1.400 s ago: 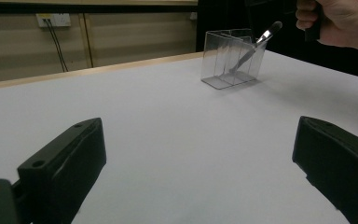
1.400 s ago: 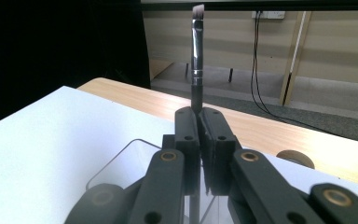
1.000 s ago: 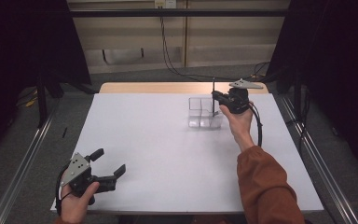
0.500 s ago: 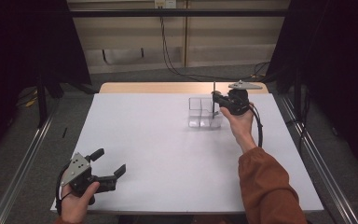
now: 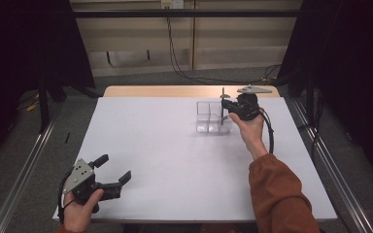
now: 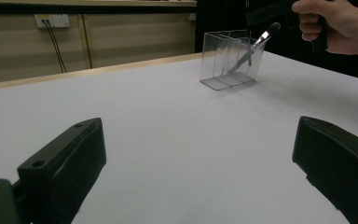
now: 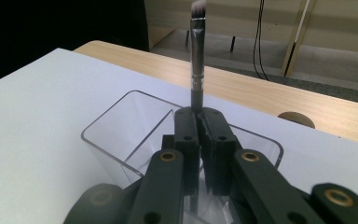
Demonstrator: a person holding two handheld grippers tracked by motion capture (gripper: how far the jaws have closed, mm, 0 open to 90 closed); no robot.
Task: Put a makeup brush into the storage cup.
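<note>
makeup brush [image 7: 196,60]: dark handle, silver ferrule, bristles up | lower end inside clear divided box [image 5: 208,118] at table's far right

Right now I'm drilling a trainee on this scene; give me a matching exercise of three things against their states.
Things:
1. brush
2. clear organizer
3. left gripper

States:
A. jaws spread, holding nothing
B. standing on the white table, far side
C. clamped between shut jaws, bristles up

Pairs: 1-C, 2-B, 3-A
</note>
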